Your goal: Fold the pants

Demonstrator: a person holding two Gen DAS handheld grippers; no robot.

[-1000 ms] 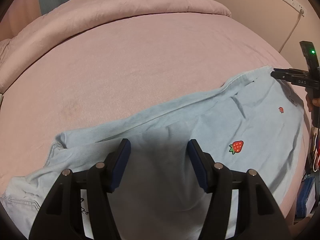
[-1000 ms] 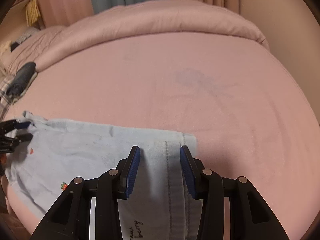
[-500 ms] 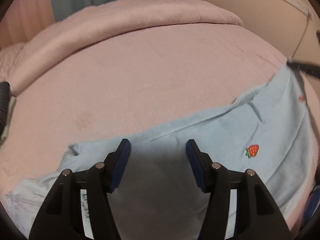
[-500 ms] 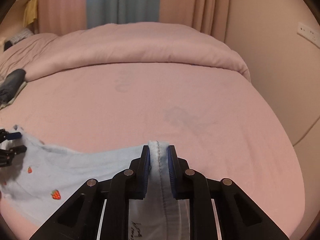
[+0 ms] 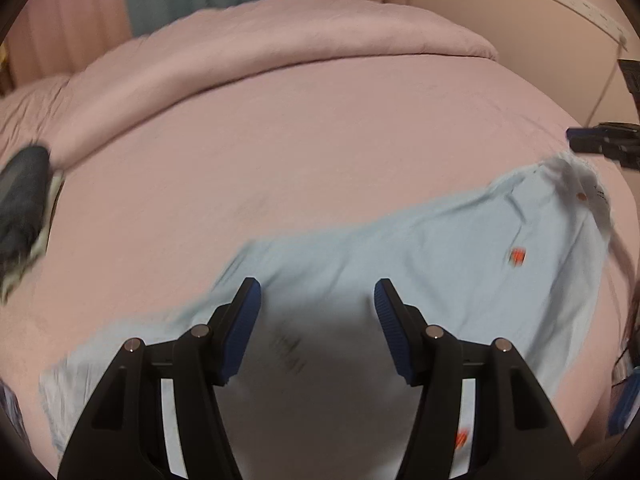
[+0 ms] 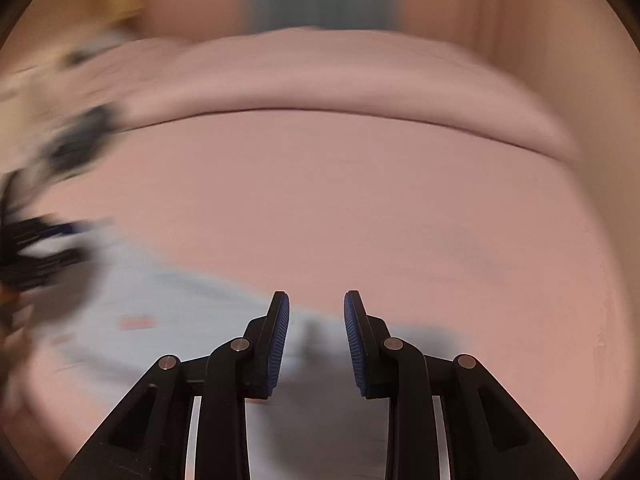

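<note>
Left wrist view: pants (image 5: 420, 264), pale blue, spread across pink bed (image 5: 320, 152); left gripper (image 5: 318, 312) fingers parted, gripping nothing. Right wrist view, blurred: right gripper (image 6: 316, 340) fingers opening above pants' edge, nothing pinched between them.

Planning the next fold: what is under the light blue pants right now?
The light blue strawberry-print pants lie spread on the pink bedsheet. Sheet shows around them on three sides; whatever lies directly beneath the cloth is covered.
</note>
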